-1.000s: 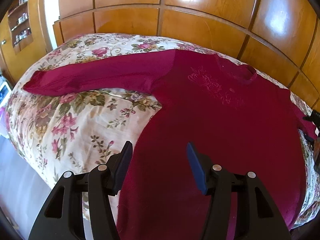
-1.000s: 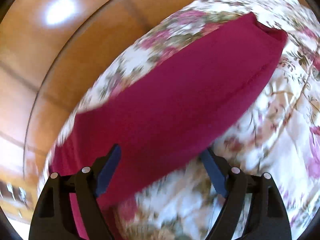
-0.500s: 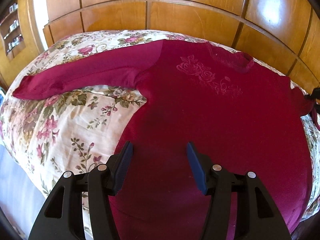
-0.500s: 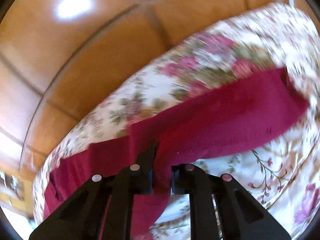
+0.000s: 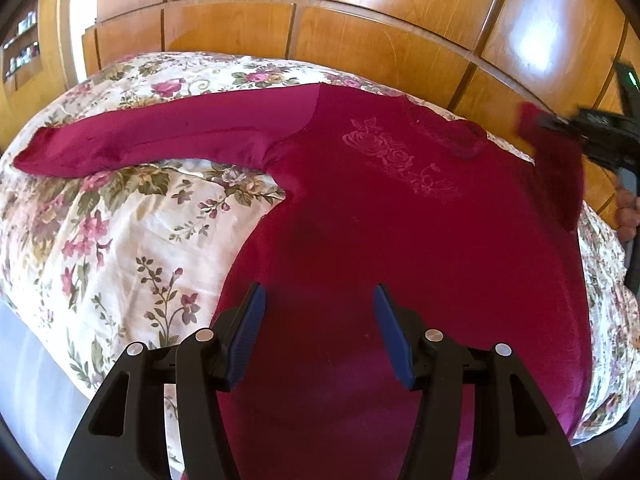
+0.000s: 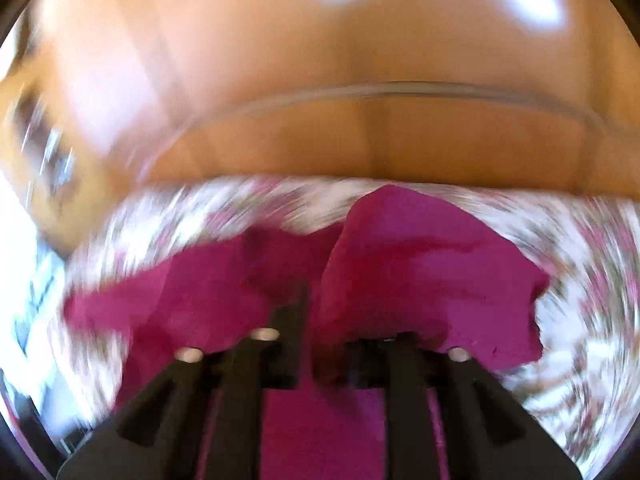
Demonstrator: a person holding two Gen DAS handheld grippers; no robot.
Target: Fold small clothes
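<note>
a dark red long-sleeved knit top with a tone-on-tone rose motif on the chest (image 5: 400,240) lies face up on a bed, spread flat over a cream floral bedspread (image 5: 120,240), with glossy wooden panelling (image 5: 360,40) behind it. one long red sleeve (image 5: 160,140) stretches out flat to the picture's left, and the body runs down toward the camera.

the left claw (image 5: 319,292) hovers above the lower body of the top, its blue pads spread apart with nothing between them; whether they touch the cloth i cannot tell.

the right claw (image 6: 328,320) has the other, lifted sleeve (image 5: 556,168) raised clear of the bedspread at the picture's right edge. in its own heavily blurred view the red cloth bunches between the two fingers and drapes over one of them. its jaws are opening, yet the cloth hangs from them, so the pads seem to be pinching it at this instant.

this looks like the first fold: carrying one sleeve inward across the chest. little of the task appears done, since the body and the other sleeve lie unfolded.

the next move calls for laying the sleeve flat across the torso before it drops, so that it does not crumple. then the left claw would need to close on the outstretched sleeve.
</note>
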